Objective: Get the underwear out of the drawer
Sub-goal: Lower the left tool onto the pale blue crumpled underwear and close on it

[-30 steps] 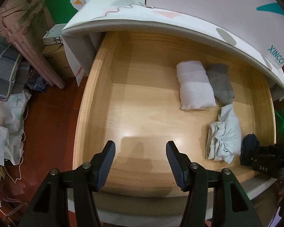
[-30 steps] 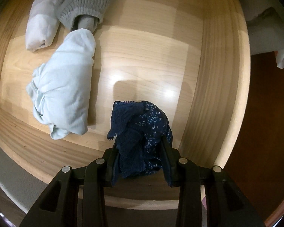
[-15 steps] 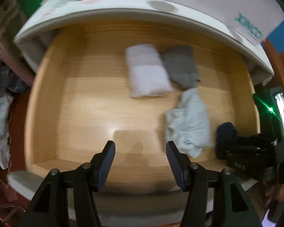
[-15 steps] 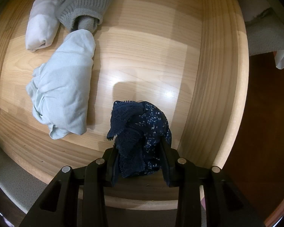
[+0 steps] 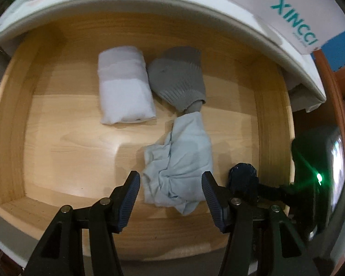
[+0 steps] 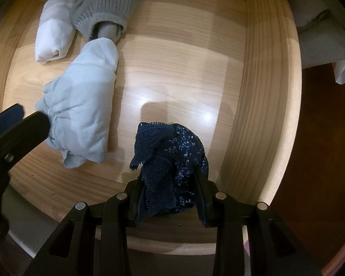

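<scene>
The open wooden drawer [image 5: 46, 115] [image 6: 184, 57] holds a rolled white garment [image 5: 124, 87] [image 6: 55, 36], a grey knitted roll [image 5: 179, 76] [image 6: 105, 7] and a crumpled pale blue underwear [image 5: 179, 165] [image 6: 80, 112]. My left gripper [image 5: 171, 186] is open, its fingers either side of the near end of the pale blue underwear, above it. One left finger [image 6: 23, 124] shows in the right wrist view. My right gripper [image 6: 170, 186] is shut on a dark blue lace underwear [image 6: 170, 161] [image 5: 242, 179] held above the drawer's right front corner.
A white mattress edge with patterned cover [image 5: 218, 4] overhangs the back of the drawer. Dark wooden floor [image 6: 322, 161] lies to the right. The drawer's front rim [image 6: 172, 237] is just below the right gripper.
My left gripper has swung right and closer across the drawer and now frames the pale blue underwear. The right gripper still holds the dark blue underwear, nearly unmoved.
</scene>
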{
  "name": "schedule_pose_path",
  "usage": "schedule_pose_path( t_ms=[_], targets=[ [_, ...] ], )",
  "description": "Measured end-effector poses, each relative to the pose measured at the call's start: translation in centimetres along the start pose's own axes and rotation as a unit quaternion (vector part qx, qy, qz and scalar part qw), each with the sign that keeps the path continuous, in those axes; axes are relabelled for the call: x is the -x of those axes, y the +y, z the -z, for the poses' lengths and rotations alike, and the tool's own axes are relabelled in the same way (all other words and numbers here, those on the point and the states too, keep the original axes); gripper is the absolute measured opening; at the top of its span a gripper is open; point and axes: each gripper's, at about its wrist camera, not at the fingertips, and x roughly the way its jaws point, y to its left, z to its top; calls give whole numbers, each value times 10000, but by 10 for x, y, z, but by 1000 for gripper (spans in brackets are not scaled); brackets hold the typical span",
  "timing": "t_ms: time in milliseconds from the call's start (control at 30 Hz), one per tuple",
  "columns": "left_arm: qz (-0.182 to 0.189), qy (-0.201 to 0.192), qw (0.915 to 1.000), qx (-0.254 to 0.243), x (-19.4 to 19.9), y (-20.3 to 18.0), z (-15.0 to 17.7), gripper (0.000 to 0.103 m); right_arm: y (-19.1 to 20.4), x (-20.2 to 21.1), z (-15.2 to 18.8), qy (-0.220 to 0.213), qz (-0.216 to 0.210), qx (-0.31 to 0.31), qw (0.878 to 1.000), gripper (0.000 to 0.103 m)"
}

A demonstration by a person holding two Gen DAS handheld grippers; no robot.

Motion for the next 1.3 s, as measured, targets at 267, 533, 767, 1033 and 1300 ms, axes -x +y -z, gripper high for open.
schedule_pose_path(
  t_ms=[267,533,767,1033,1300],
  targets=[
    [-359,508,9980,-82,-28,-9,-9,62,0,0,-1,-2,-8,-3,10000,31],
    [-885,595,9935,-403,-34,-17,-10,70,1,0,-4,-17,-41,-15,10000,31],
    [-1306,566,9886,-481,-30,-10,-12,79,4,-1,-8,-14,-33,-17,10000,31],
    [-1430,779,9860,-368,-26,25,-16,83,6,-4,-11,-18,-35,-19,10000,31],
    [-1393,939,9857,-127,-27,56,-26,85,9,-7,-16,-23,-40,-28,10000,31]
  ],
)
